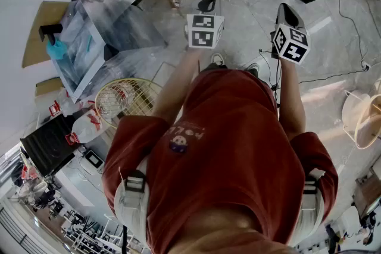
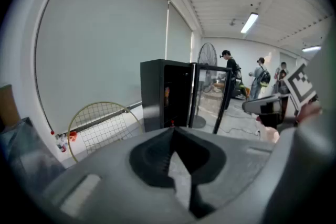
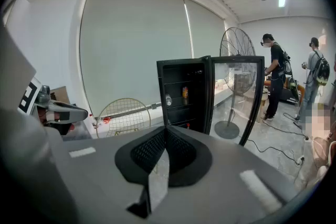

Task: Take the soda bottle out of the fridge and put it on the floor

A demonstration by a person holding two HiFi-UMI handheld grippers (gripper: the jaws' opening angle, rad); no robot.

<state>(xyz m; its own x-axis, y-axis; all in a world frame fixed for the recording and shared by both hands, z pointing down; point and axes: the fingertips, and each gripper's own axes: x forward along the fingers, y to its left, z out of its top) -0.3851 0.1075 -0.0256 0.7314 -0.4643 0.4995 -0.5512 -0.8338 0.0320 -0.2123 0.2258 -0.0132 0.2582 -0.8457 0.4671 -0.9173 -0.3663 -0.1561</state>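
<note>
The person wears a rust-red short-sleeved T-shirt (image 1: 238,151). A small cartoon print (image 1: 178,141) marks the chest; grey shoulder straps (image 1: 128,205) with black buckles (image 1: 136,182) flank the print.

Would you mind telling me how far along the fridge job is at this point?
Done: the fridge has its door open. In hand: nothing. The left gripper and right gripper are both shut and empty, some way short of the fridge. Left: nearly everything. A bottle sits on a shelf inside and has yet to be gripped, lifted out and set on the floor.
</note>
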